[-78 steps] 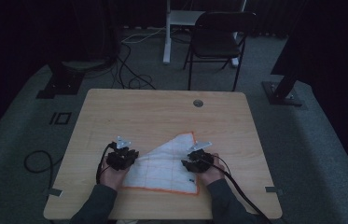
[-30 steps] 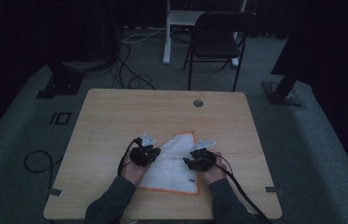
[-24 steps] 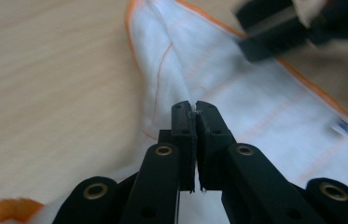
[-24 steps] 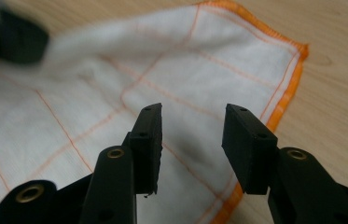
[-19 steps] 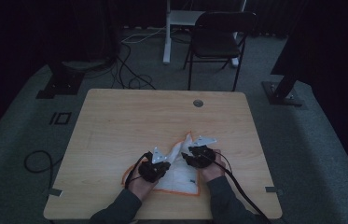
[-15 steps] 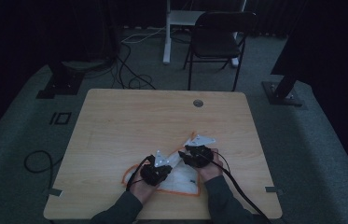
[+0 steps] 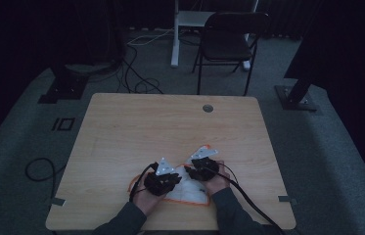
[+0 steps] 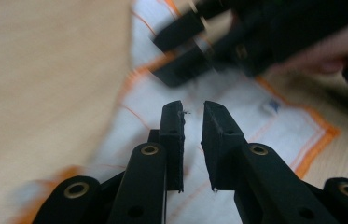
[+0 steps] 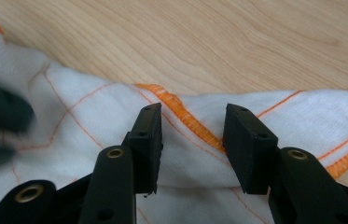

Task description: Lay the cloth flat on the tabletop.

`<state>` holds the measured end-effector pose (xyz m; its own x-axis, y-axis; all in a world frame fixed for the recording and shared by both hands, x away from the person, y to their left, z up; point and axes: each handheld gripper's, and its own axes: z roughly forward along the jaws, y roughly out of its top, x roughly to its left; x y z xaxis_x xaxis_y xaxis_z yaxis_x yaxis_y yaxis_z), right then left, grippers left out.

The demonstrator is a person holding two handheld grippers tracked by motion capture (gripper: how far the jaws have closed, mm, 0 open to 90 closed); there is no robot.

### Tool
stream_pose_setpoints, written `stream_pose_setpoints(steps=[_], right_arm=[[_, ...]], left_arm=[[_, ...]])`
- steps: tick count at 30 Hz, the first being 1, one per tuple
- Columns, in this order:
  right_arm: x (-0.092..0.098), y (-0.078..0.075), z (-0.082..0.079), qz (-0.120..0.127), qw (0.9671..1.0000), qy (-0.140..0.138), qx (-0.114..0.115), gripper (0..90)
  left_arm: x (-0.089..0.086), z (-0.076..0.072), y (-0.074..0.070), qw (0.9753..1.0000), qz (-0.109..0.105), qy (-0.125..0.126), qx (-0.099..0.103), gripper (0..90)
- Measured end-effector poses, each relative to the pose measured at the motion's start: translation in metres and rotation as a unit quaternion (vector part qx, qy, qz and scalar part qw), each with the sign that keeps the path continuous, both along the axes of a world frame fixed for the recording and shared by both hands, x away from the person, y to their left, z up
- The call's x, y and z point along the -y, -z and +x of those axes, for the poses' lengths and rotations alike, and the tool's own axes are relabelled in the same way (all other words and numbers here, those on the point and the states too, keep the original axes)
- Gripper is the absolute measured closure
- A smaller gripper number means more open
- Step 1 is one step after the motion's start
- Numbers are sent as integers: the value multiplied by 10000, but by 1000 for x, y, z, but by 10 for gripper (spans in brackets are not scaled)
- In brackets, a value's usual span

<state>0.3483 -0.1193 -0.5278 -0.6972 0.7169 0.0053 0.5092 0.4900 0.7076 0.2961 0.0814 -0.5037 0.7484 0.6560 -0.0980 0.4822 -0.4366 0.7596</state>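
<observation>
A white cloth (image 7: 188, 193) with orange hems and thin orange grid lines lies folded on the wooden table (image 7: 170, 122), near its front edge. My left gripper (image 7: 176, 179) hovers over the cloth's left part. Its jaws (image 8: 193, 112) stand a narrow gap apart, with nothing between them and the cloth (image 8: 260, 116) below. My right gripper (image 7: 191, 171) faces it from close by. The right gripper (image 9: 192, 119) is open wide over a folded orange hem (image 9: 181, 109). The right gripper (image 8: 181, 51) appears blurred at the top of the left gripper view.
A round cable hole (image 7: 208, 108) sits at the table's far edge. Behind the table are a dark chair (image 7: 229, 39), a white post (image 7: 175, 34) and floor cables (image 7: 136, 78). A cable (image 7: 253, 205) trails from the right gripper off the front edge.
My left gripper travelled right from the cloth's left edge to beside the right gripper, carrying the left part of the cloth over. The cloth is now narrower. The right gripper stayed in place.
</observation>
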Motion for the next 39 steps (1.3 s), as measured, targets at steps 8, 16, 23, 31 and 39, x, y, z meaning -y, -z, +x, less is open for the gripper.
stream_pose_setpoints(steps=[8,16,23,31,39], right_arm=[[4,0,-6,-35,9997,-199,-97,697],[5,-5,-14,-165,9993,-338,33,851],[21,-13,-16,-107,9997,-143,190,856],[44,-21,-20,121,9997,38,228,857],[49,-20,-24,9,9999,-148,30,713]], left_arm=[[-26,19,-21,9983,-95,-551,154,785],[-24,20,-20,9988,-12,-497,12,756],[-26,7,0,9985,154,-473,-228,749],[-31,2,16,9976,289,-457,-423,766],[-28,-2,16,9979,286,-310,-493,774]])
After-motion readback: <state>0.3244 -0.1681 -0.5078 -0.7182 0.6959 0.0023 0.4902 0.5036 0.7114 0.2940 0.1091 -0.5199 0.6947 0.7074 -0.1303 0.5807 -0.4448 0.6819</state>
